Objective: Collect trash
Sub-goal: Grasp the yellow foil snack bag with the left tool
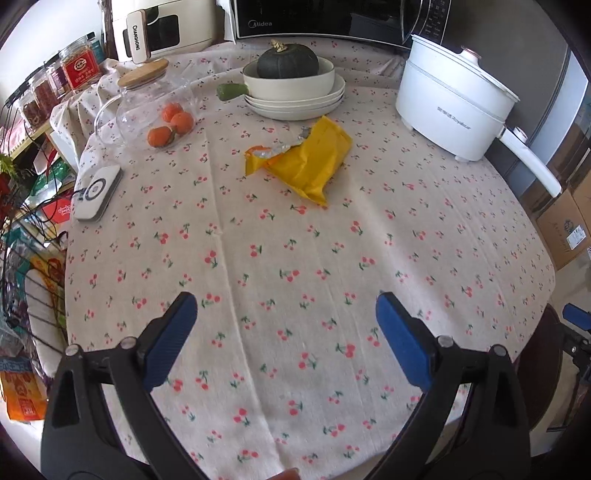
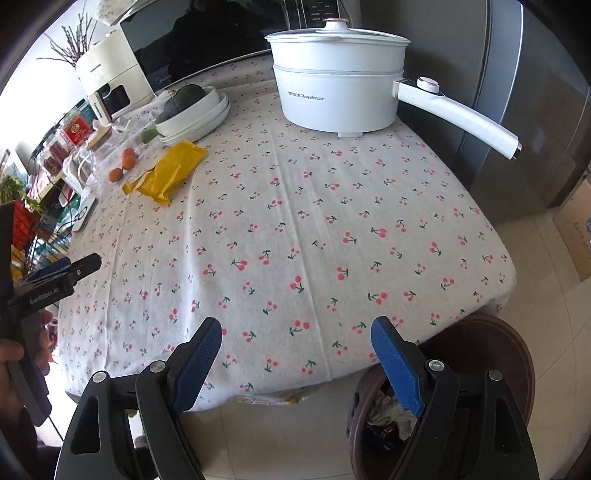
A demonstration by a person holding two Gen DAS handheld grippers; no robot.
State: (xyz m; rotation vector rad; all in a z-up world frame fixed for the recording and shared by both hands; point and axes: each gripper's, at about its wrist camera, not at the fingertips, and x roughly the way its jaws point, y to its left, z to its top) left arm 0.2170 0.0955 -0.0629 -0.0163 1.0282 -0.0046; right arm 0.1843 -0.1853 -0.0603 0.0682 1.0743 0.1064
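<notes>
An opened yellow snack wrapper with a torn foil edge lies on the cherry-print tablecloth, far ahead of my left gripper. That gripper hovers over bare cloth, open, with nothing between its blue pads. In the right wrist view the wrapper is at the far left. My right gripper is open and empty over the table's near edge. A brown trash bin stands on the floor beside the table's corner, with crumpled trash inside, partly hidden behind the right finger.
A white electric pot with a long handle stands at the back right. Stacked bowls hold a dark pumpkin. A glass jar with oranges and a white device sit on the left. A microwave lines the back.
</notes>
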